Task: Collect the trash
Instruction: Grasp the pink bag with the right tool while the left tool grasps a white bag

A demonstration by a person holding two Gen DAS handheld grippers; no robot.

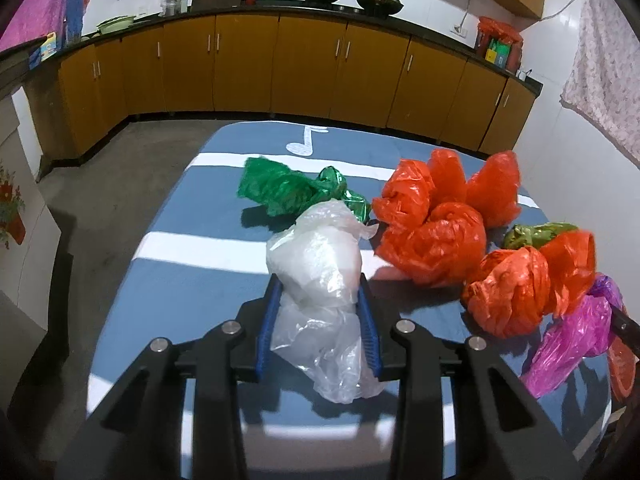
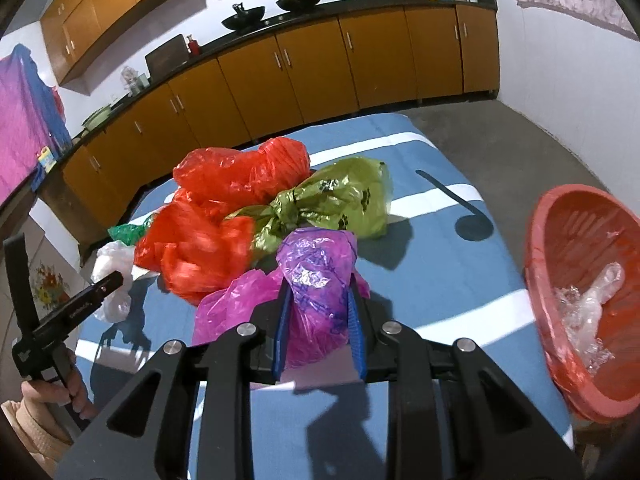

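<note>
Mid-pickup, left gripper (image 1: 320,320) clamping the clear bag (image 1: 316,268), right gripper (image 2: 320,324) clamping the magenta bag (image 2: 316,280); next, probably carrying both to the red basket (image 2: 560,216).

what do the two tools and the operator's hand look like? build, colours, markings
Both tools, left and right, match: matte black angular linkage arms with silver round pivot bolts and blue ribbed fingers. The right view shows small pale lettering on the left tool's side, unreadable. The bare hand wears a beige sleeve. No cables visible.
</note>
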